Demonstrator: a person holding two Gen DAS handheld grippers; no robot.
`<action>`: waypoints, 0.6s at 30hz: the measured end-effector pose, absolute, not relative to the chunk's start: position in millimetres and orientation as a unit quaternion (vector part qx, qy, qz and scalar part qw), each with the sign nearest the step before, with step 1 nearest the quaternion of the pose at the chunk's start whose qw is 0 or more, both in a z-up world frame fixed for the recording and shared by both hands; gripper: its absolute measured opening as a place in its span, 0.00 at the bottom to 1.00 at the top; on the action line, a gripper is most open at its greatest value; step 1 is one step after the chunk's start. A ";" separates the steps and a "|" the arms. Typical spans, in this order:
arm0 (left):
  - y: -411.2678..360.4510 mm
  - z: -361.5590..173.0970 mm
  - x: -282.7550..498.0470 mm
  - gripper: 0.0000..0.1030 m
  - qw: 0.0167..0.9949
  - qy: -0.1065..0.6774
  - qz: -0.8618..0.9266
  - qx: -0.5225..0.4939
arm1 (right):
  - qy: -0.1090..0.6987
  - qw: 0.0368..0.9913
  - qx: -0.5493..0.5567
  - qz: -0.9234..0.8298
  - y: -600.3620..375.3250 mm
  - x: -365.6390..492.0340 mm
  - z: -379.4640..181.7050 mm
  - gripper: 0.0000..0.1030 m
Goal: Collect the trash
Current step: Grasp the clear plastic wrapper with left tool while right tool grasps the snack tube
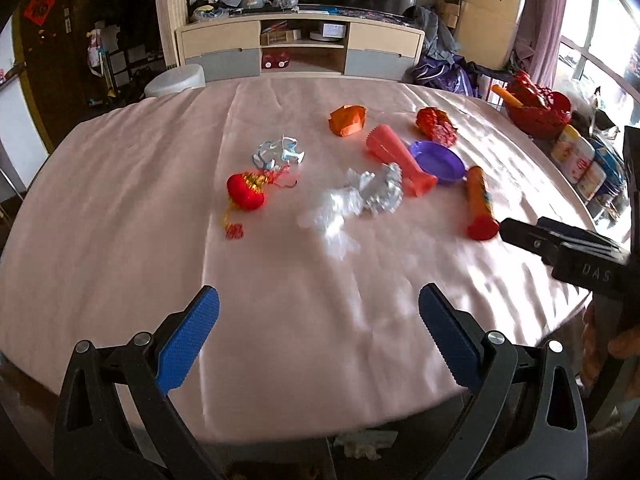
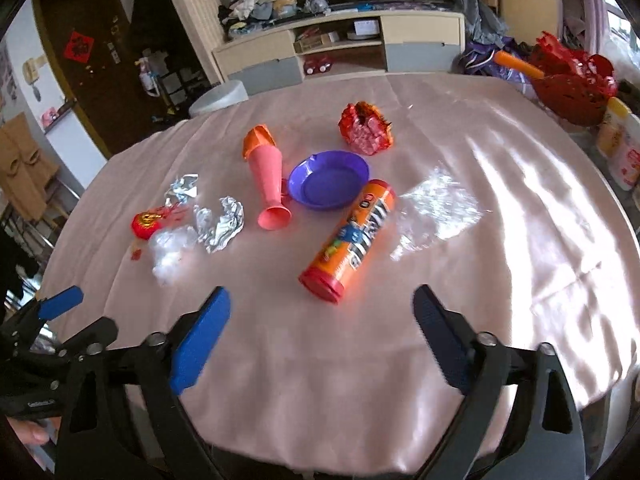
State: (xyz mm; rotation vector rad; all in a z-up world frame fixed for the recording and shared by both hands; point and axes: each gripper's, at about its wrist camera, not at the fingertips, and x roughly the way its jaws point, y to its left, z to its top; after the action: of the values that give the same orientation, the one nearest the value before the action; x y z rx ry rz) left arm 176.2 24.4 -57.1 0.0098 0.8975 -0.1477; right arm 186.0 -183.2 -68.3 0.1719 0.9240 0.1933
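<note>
The trash lies scattered on the desk [image 2: 500, 240], which is covered by a pink cloth. Landmark: the purple dish [image 2: 329, 179] near the middle of the desk.

- Orange candy tube [image 2: 347, 240]: lying on its side, touching the near rim of the dish, red cap toward the right gripper.
- Pink cone [image 2: 269, 184]: just left of the dish, wide mouth toward the cameras; an orange paper piece [image 2: 259, 140] sits at its far end.
- Red crumpled wrapper [image 2: 366, 128]: just beyond the dish.
- Clear plastic film [image 2: 438, 208]: right of the dish, flat on the cloth.
- Crumpled foil [image 2: 220, 224] and a clear plastic wad [image 2: 170, 250]: left of the dish, past the cone.
- Small red lantern ornament [image 2: 146, 224]: farther left again, beside the foil.

Right gripper [image 2: 322, 312]: fingers spread wide, nothing between them; the tube's cap lies just ahead of the gap, not touched.

Left gripper [image 1: 319, 308]: fingers spread wide and empty, over bare cloth; the plastic wad and foil lie ahead of them, well apart
</note>
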 end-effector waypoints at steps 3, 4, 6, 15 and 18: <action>23.5 -63.8 196.1 0.92 0.900 0.431 -0.070 0.010 | 0.461 0.879 0.083 0.095 -177.5 201.8 -79.8 0.75; 22.5 -65.2 202.1 0.92 0.900 0.430 -0.069 0.012 | 0.464 0.877 0.082 0.092 -176.3 206.1 -83.7 0.75; 21.4 -70.2 217.8 0.91 0.901 0.428 -0.072 0.015 | 0.469 0.875 0.087 0.087 -175.7 212.9 -90.8 0.73; 3.0 -84.7 251.3 0.56 0.896 0.435 -0.083 0.034 | 0.457 0.884 0.073 0.071 -167.1 228.3 -96.4 0.51; -3.9 -89.9 249.2 0.38 0.891 0.444 -0.086 0.041 | 0.456 0.884 0.072 0.075 -167.4 225.4 -96.2 0.47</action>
State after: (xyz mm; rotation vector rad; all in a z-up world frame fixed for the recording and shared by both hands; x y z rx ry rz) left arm 249.2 -3.9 -89.9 0.0847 0.9213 -0.1794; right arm 225.4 -167.4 -96.2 0.1494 0.9491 0.1563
